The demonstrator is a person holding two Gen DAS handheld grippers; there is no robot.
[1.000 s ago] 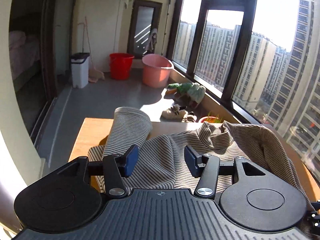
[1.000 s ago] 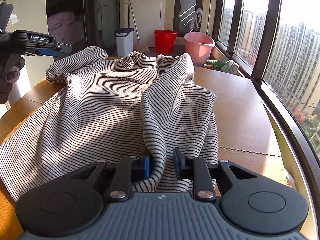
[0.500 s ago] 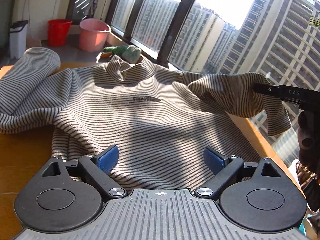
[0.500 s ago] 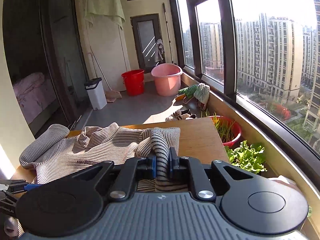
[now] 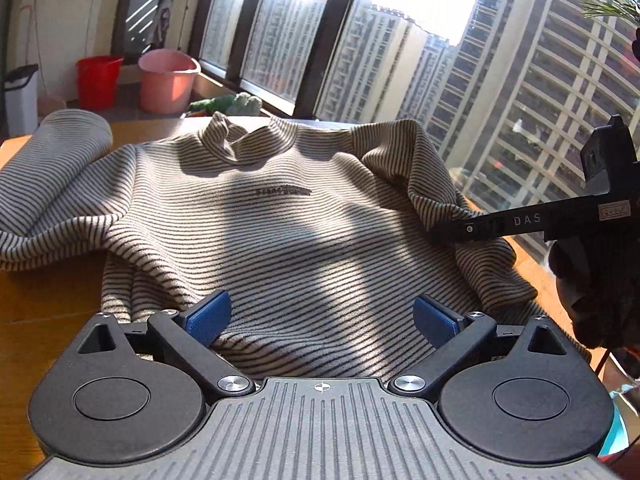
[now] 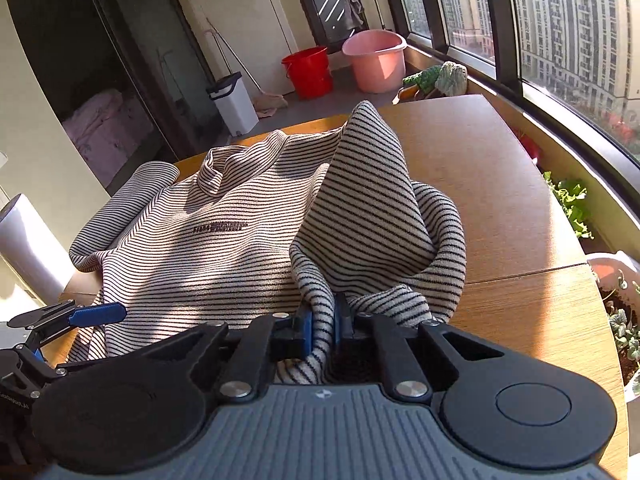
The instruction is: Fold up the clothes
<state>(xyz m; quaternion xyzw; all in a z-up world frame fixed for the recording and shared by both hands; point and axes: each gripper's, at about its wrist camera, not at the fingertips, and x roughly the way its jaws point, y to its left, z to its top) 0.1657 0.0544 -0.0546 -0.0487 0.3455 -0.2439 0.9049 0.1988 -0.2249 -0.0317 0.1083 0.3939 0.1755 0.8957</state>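
1. Two risks stand out. The right gripper [image 6: 322,322] pinches only a narrow bunch of the sleeve [image 6: 360,200], so a quick pull across the sweater [image 5: 280,232] could, in my judgement, slide the cloth out and drop the fold short.
2. Nothing pins the sweater's body. If the sleeve is dragged rather than lifted, I expect the whole garment may shift on the table [image 6: 500,200] and bunch toward the collar [image 5: 248,136].
3. Right jaws: nearly closed, clamped on the sleeve cloth, which rises in a peak just beyond the pads and drapes over the sweater's window-side edge.
4. Left gripper [image 5: 322,316]: jaws spread wide, holding nothing. Its blue pads [image 5: 208,314] hover at the sweater's near hem; whether they touch the cloth I cannot tell.
5. Sweater: lies face up on the table, printed chest uppermost, collar on the far side from both grippers, its other sleeve [image 5: 52,168] bunched off to the left of the body.
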